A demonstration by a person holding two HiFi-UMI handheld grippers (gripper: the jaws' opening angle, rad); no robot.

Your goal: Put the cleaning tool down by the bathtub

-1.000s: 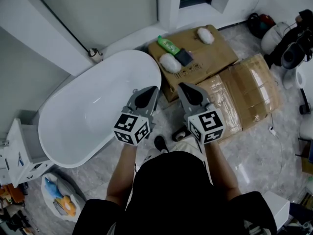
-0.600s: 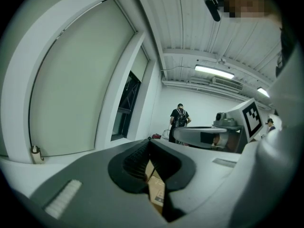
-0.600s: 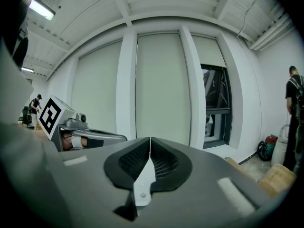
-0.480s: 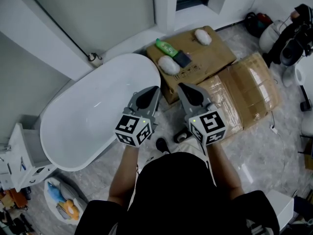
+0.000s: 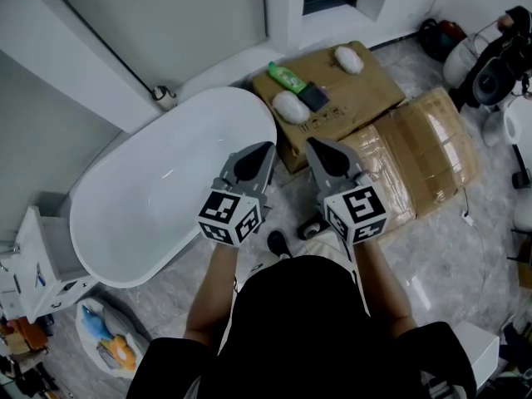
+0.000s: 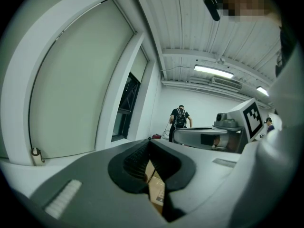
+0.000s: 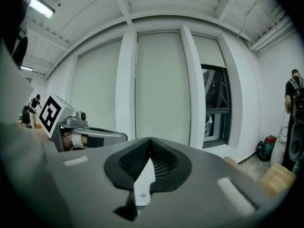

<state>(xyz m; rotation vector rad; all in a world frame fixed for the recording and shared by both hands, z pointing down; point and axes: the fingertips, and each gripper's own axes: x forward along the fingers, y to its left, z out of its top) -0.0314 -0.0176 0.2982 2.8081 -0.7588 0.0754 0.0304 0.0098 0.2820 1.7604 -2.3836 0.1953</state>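
Your left gripper (image 5: 259, 155) is closed, tips meeting, nothing between them. Your right gripper (image 5: 320, 150) has just been closing and its jaws now meet, also with nothing between them. Both hang side by side, with the white oval bathtub (image 5: 150, 198) at 9 o'clock and the flat brown cardboard box (image 5: 366, 90) at 1 o'clock. The white fluffy cleaning tool (image 5: 290, 106) lies on that box at 12 o'clock from your jaws, near the tub's end. It sits just beside a black block (image 5: 312, 96), with a green bottle (image 5: 287, 76) behind it. A second white fluffy pad (image 5: 348, 59) lies farther back on the same box.
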